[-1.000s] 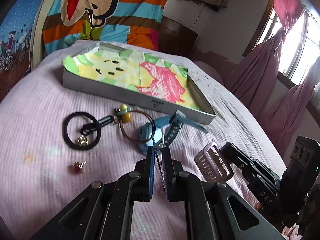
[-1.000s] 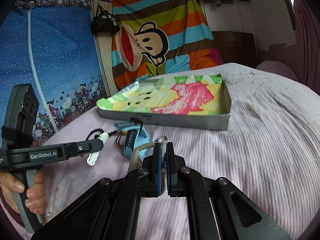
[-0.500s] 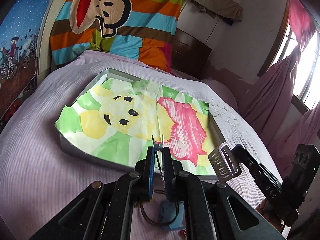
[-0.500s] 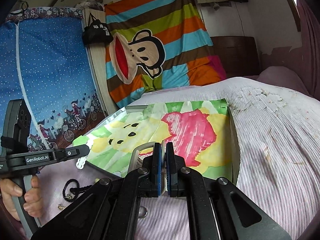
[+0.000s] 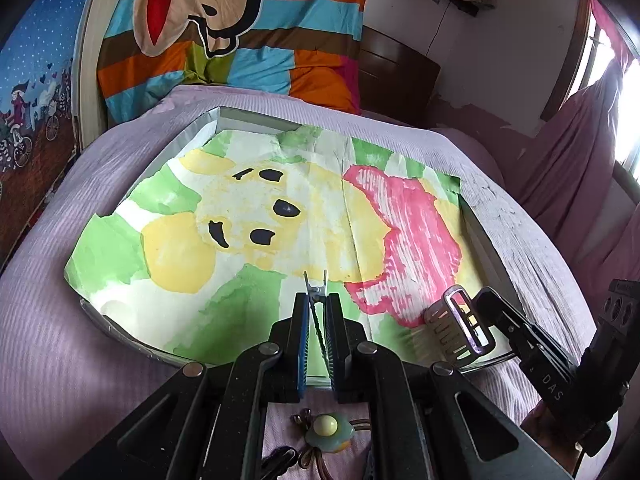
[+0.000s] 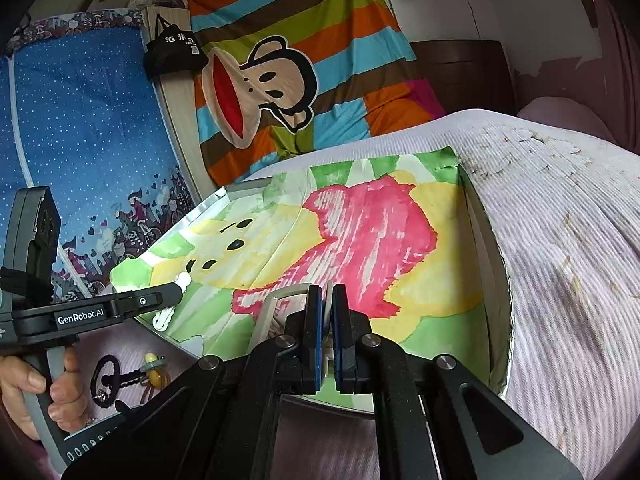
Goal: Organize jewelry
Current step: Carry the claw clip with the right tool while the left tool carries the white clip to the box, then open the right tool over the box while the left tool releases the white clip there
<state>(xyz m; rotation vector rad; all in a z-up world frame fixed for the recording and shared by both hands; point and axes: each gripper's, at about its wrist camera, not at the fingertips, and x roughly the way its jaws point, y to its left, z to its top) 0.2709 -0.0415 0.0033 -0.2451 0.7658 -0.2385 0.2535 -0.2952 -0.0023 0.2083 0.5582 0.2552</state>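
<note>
My left gripper [image 5: 316,300] is shut on a thin metal hair clip [image 5: 316,286] and hovers over the near edge of the shallow grey tray [image 5: 224,114], which is lined with a painted yellow, green and pink paper. From the right wrist view this left gripper [image 6: 178,285] holds the white clip [image 6: 164,317] above the tray's left corner. My right gripper [image 6: 328,294] is shut on a pale claw hair clip [image 6: 274,306] above the tray's near side. That claw clip [image 5: 460,330] also shows low over the tray's right corner.
An egg-shaped hair tie [image 5: 328,428] lies on the lilac bedspread just below my left fingers. A black hair tie [image 6: 106,368] and a yellow-beaded tie [image 6: 152,360] lie left of the tray [image 6: 500,280]. A striped cartoon blanket [image 5: 240,40] hangs behind.
Both grippers have lifted off the bedspread and moved forward over the tray, each still carrying its clip. The loose items on the bed have dropped below the views.
</note>
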